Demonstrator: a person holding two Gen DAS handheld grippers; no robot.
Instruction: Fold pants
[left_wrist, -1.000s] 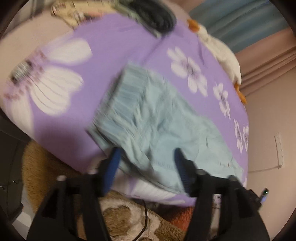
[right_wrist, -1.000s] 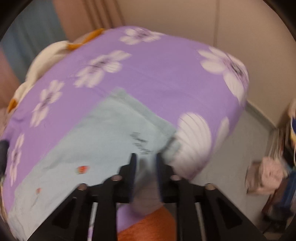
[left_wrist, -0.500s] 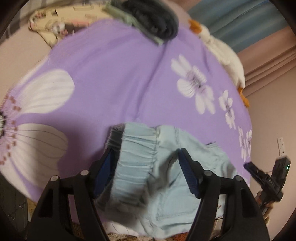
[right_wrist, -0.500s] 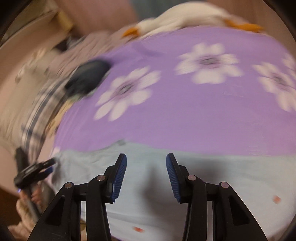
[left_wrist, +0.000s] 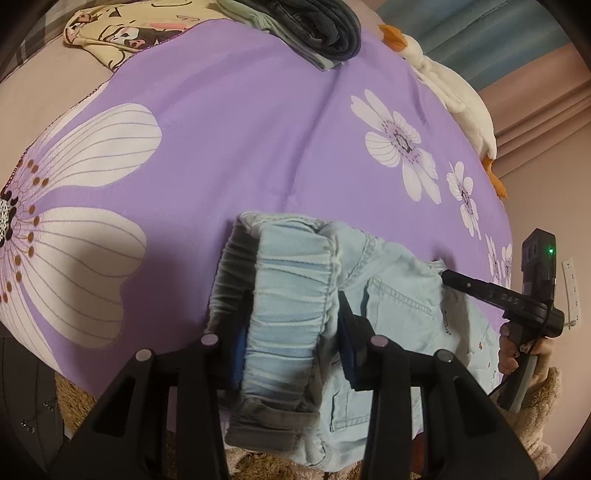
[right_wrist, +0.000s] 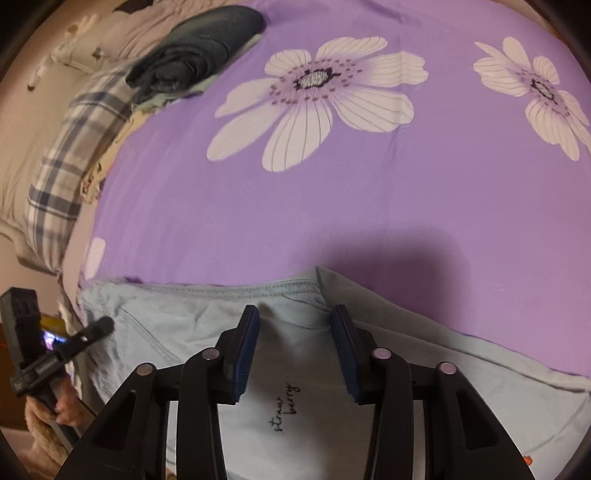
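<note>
Pale blue denim fills the bottom of both views: the pants (left_wrist: 373, 295) lie along the near edge of the purple flowered bedsheet (left_wrist: 240, 122), partly hanging over it.

In your left wrist view, at lower centre, your left gripper (left_wrist: 291, 325) has its jaws spread with the bunched elastic waistband (left_wrist: 291, 295) sitting between the blue pads; the cloth bulges up between them, and you cannot tell from here whether the pads press it or only flank it. At the right edge of that frame your right hand (left_wrist: 517, 350) holds the other tool, its black finger lying over the denim.

In your right wrist view, your right gripper (right_wrist: 294, 332) hangs at lower centre with jaws apart above a flat stretch of the pants, nothing between the pads. The black script "strawberry" (right_wrist: 285, 408) sits just below them.

Farther up in that frame, a large white flower (right_wrist: 314, 99) is printed on the sheet. At the upper left, a folded dark garment (right_wrist: 195, 51) rests beside a plaid pillow (right_wrist: 66, 158). In the left view, a white stuffed goose (left_wrist: 450, 92) lies along the upper right edge of the bed.
</note>
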